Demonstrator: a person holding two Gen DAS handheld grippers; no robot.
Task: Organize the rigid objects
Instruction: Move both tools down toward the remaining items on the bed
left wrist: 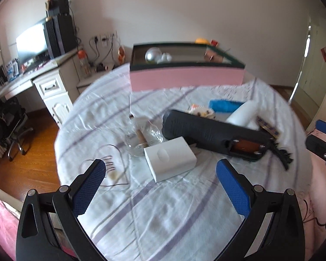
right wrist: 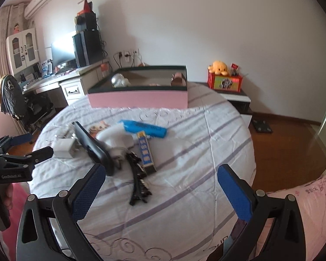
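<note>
I hold both grippers spread wide and empty above the bed [left wrist: 163, 217]. My left gripper [left wrist: 160, 174] hovers just short of the white box [left wrist: 170, 161], which lies mid-bed beside the black case [left wrist: 210, 133]. My right gripper [right wrist: 160, 179] hangs over the black hair clip [right wrist: 138, 180]. The pink box [right wrist: 139, 100] sits at the bed's far edge, with a desk [right wrist: 54, 81] beyond.
</note>
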